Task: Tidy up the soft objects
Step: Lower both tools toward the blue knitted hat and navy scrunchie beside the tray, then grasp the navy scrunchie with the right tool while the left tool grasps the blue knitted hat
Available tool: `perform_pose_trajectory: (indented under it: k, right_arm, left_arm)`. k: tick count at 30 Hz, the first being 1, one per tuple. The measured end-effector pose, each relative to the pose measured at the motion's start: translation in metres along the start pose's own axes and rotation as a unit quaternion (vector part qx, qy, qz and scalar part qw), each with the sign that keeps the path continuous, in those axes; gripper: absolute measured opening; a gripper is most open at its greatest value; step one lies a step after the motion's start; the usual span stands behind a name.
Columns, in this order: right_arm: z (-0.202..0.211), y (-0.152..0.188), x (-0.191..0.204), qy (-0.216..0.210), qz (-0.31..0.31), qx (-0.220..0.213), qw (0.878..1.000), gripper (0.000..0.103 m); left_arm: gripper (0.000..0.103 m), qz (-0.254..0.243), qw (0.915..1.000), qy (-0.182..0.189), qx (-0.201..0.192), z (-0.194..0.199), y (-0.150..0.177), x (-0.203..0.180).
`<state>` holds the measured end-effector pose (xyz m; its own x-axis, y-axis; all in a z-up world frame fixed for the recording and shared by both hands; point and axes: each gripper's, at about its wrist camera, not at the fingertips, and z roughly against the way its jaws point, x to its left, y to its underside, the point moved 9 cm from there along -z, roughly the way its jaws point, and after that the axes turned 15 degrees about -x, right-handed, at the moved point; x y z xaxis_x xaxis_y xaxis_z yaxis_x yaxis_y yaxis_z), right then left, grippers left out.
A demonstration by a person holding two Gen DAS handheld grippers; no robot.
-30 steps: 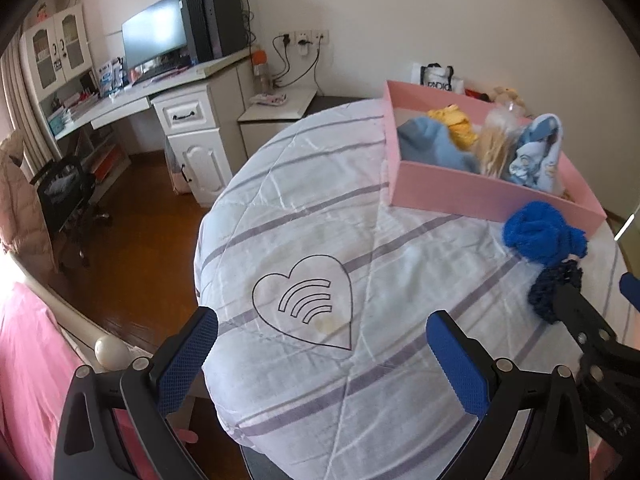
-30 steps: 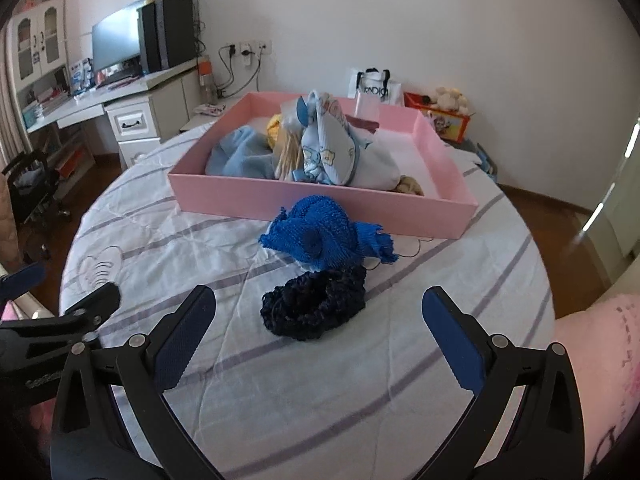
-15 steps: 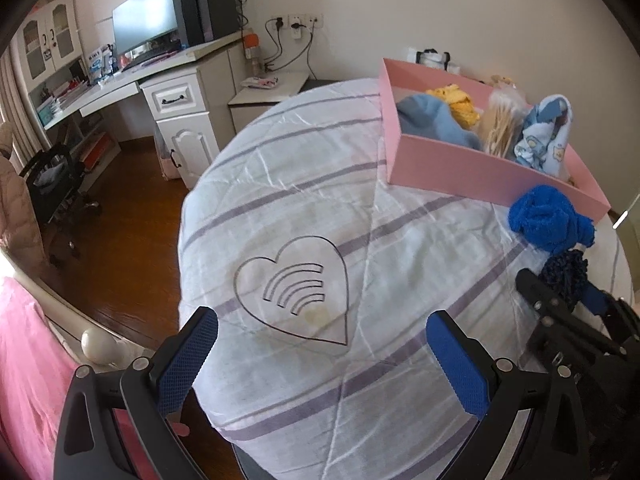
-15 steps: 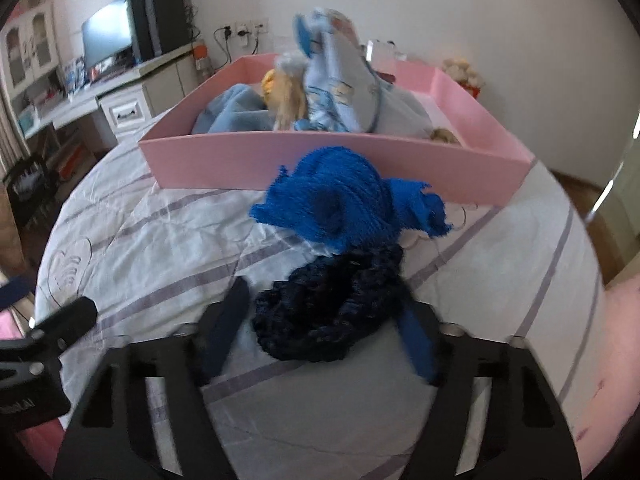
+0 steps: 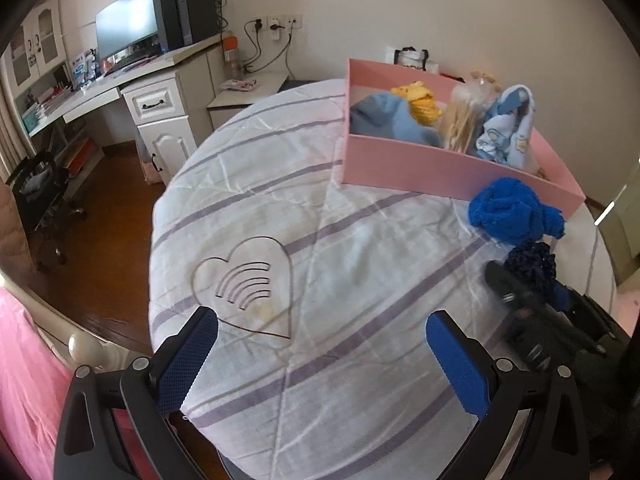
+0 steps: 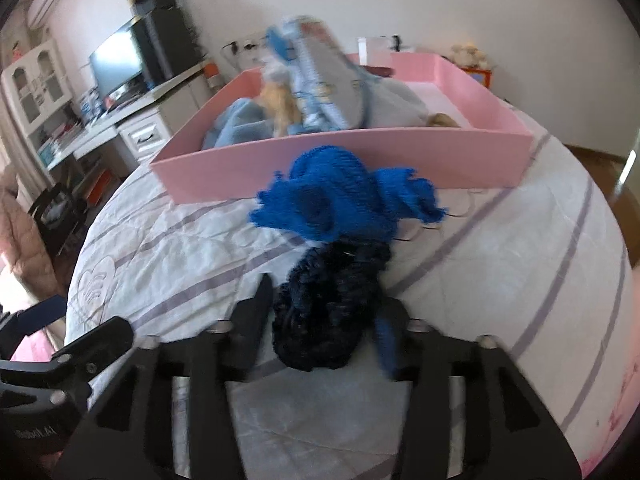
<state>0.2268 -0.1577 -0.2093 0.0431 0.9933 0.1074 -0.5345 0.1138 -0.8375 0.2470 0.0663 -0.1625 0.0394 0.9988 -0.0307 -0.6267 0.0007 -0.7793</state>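
Observation:
A dark navy knitted piece [image 6: 340, 272] lies on the striped tablecloth, touching a bright blue knitted piece [image 6: 340, 200] behind it. My right gripper [image 6: 324, 312] has a finger on each side of the navy piece; its jaws are closing and the pads press into it. From the left wrist view, the right gripper [image 5: 528, 280] sits at the far right on the navy piece [image 5: 532, 258], below the bright blue one [image 5: 512, 212]. My left gripper [image 5: 320, 340] stands open over bare cloth with nothing between its fingers. The pink box [image 5: 420, 168] holds several soft items.
The round table [image 5: 248, 184] drops off at the left to a wood floor. A white desk [image 5: 156, 92] with a monitor stands against the far wall. Inside the box are a light blue cloth [image 5: 384, 120], a yellow item [image 5: 420, 100] and a patterned blue piece [image 5: 512, 128].
My right gripper came down and forward onto the navy knitted piece, and its jaws went from wide open to narrow around it. The left gripper barely moved.

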Motion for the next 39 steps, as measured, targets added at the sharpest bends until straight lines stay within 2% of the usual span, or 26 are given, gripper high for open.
perform_pose_trajectory:
  k: [5, 7, 8, 10, 15, 17, 18, 19, 20, 21, 23, 26, 33, 39]
  right_arm:
    - [-0.006, 0.003, 0.015, 0.008, 0.047, 0.019, 0.999, 0.075]
    - [-0.009, 0.005, 0.021, 0.009, 0.063, 0.026, 0.998, 0.088]
    - [-0.011, 0.007, 0.026, 0.007, 0.075, 0.033, 0.997, 0.09]
    - [-0.012, 0.007, 0.028, 0.009, 0.08, 0.037, 0.996, 0.094]
    - [-0.01, 0.006, 0.029, 0.014, 0.078, 0.037, 0.996, 0.094]
    - [-0.008, 0.004, 0.023, 0.021, 0.066, 0.027, 0.997, 0.082]
    - [-0.005, 0.002, 0.018, 0.032, 0.057, 0.019, 0.998, 0.059]
    - [-0.003, 0.0, 0.011, 0.045, 0.046, 0.012, 0.998, 0.044]
    - [0.002, 0.0, 0.003, 0.049, 0.023, 0.002, 0.999, 0.039]
    - [0.004, -0.001, -0.002, 0.046, 0.008, -0.003, 0.999, 0.029]
    - [0.008, -0.001, -0.013, 0.044, -0.023, -0.009, 0.999, 0.019]
    - [0.009, -0.002, -0.014, 0.049, -0.018, -0.01, 0.999, 0.017]
    - [0.026, -0.001, -0.007, 0.07, 0.043, -0.035, 0.996, 0.017]
    - [0.037, 0.001, -0.029, 0.064, 0.007, -0.031, 0.997, 0.017]
  left_arm:
    - [0.102, 0.008, 0.9992, -0.038, -0.011, 0.0, -0.005, 0.014]
    - [0.102, 0.022, 0.999, -0.038, -0.01, 0.0, -0.005, 0.021]
    - [0.102, 0.027, 0.999, -0.034, -0.009, -0.001, -0.005, 0.022]
    - [0.102, 0.032, 0.999, -0.029, -0.005, -0.002, -0.003, 0.023]
    - [0.102, 0.029, 0.9991, -0.031, -0.001, -0.004, 0.002, 0.02]
    - [0.102, 0.031, 0.9992, -0.026, -0.001, -0.003, 0.0, 0.022]
    - [0.102, 0.032, 0.9992, -0.025, -0.002, -0.003, -0.001, 0.022]
    - [0.102, 0.032, 0.9991, -0.027, -0.003, -0.002, -0.003, 0.024]
    - [0.102, 0.032, 0.999, -0.029, -0.006, -0.002, -0.005, 0.025]
    - [0.102, 0.03, 0.999, -0.032, -0.008, -0.001, -0.005, 0.025]
    - [0.102, 0.029, 0.999, -0.031, -0.008, 0.0, -0.005, 0.024]
    - [0.102, 0.026, 0.9993, -0.028, -0.003, 0.0, -0.004, 0.021]
    - [0.102, 0.009, 0.9998, -0.014, -0.011, 0.005, -0.008, 0.001]
    - [0.102, -0.012, 0.9998, 0.014, -0.007, 0.008, -0.005, -0.03]
